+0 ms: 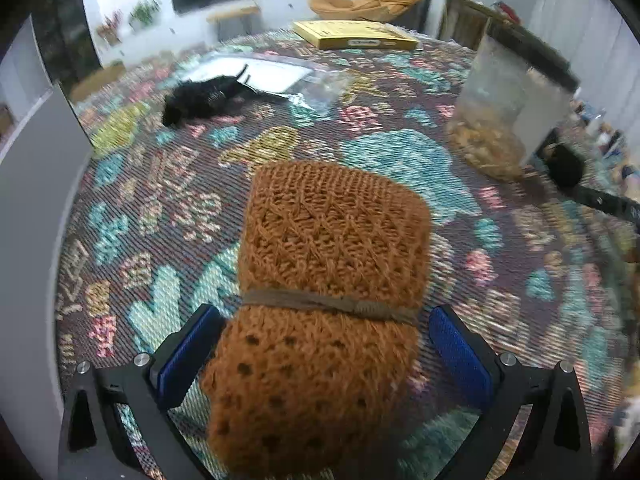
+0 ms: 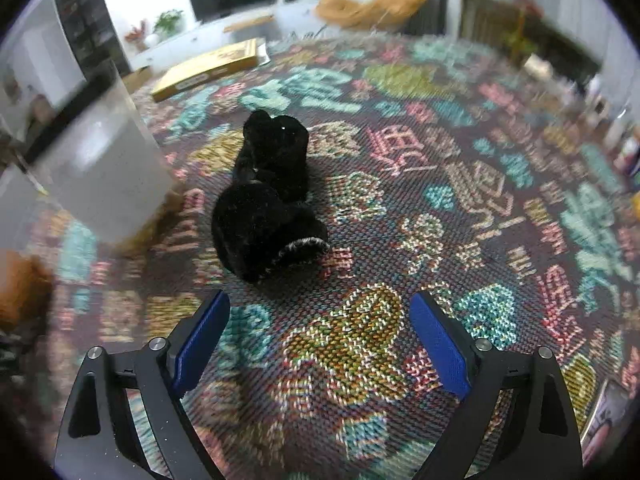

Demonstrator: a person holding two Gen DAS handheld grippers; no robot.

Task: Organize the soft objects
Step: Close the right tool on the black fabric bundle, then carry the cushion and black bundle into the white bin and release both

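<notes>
A rolled orange knit piece (image 1: 332, 248), tied with a brown band, lies on the patterned cloth (image 1: 160, 208). My left gripper (image 1: 322, 312) stands open around its near half, with small gaps between the blue pads and the knit. Far left lies a black soft item (image 1: 200, 96). In the right wrist view a black plush item (image 2: 268, 196) with a pale trim rests on the cloth (image 2: 440, 200). Just short of it, my right gripper (image 2: 320, 300) is open with nothing between its fingers. The same plush (image 1: 564, 164) shows at the left view's right edge, and the orange knit (image 2: 20, 288) at the right view's left edge.
A tall clear container (image 1: 512, 108) with a dark lid and tan contents stands right of the knit roll; in the right wrist view that container (image 2: 96, 160) is left of the plush. A yellow flat box (image 1: 352, 34) and a clear plastic bag (image 1: 280, 76) lie farther back.
</notes>
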